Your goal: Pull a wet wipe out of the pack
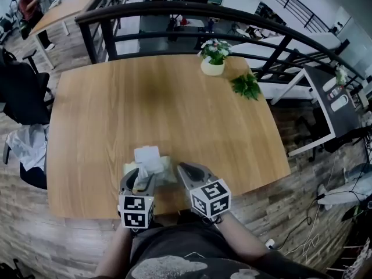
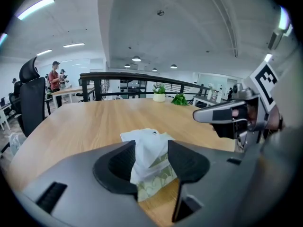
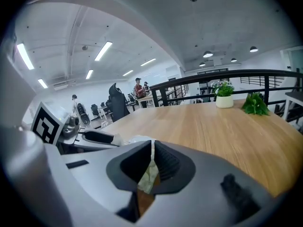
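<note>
A wet wipe pack (image 1: 167, 171) with a pale green print lies near the front edge of the wooden table (image 1: 163, 109). A white wipe (image 1: 148, 157) stands up out of its top. My left gripper (image 1: 139, 182) is open. In the left gripper view the wipe (image 2: 147, 148) rises loose in the wide gap of the left gripper (image 2: 151, 162), with the pack (image 2: 154, 184) below. My right gripper (image 1: 185, 173) is at the pack's right end. In the right gripper view the right gripper (image 3: 151, 167) has its jaws nearly together, pinching the pack's edge (image 3: 148, 178).
A potted flower (image 1: 213, 60) and a green leaf sprig (image 1: 246, 86) sit at the table's far right. A black railing (image 1: 174, 16) runs behind the table. An office chair (image 1: 23, 92) and a crumpled cloth (image 1: 26, 144) are at the left.
</note>
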